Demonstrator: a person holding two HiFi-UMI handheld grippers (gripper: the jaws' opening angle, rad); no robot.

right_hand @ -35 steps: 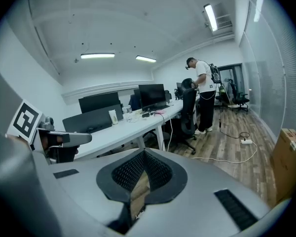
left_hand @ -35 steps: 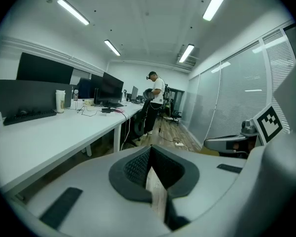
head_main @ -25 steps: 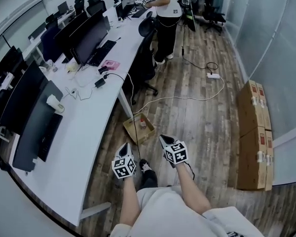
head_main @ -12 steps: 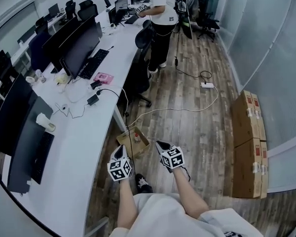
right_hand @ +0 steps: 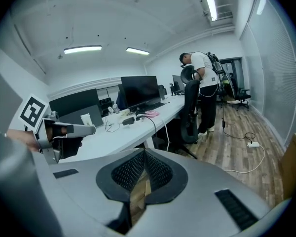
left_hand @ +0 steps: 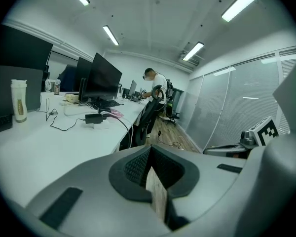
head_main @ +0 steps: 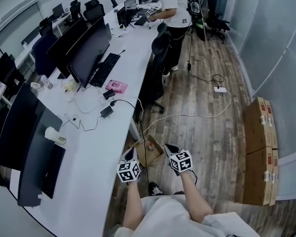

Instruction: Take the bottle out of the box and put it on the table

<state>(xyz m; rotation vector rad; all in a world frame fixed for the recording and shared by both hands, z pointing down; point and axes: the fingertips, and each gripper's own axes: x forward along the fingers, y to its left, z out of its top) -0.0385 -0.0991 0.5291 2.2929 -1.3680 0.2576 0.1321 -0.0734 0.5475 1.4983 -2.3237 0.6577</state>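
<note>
While looking down in head view, I'm seeing wood-plank floor (head_main: pixel 202 107), long white table (head_main: pixel 89 147) running along left. Bottle (head_main: pixel 150 145) standing in open box (head_main: pixel 155 156) on floor beside table; left gripper (head_main: pixel 130 152) and right gripper (head_main: pixel 168 147) hovering near it. Stacked cartons (head_main: pixel 260 147) at right, labels too small to read. Left gripper view: jaws sitting pressed together, nothing between. Right gripper view: jaws likewise meeting, empty.

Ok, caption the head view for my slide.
Left gripper and right gripper, both shut, near the open brown cardboard box holding a small bottle, beside a long white desk.
</note>
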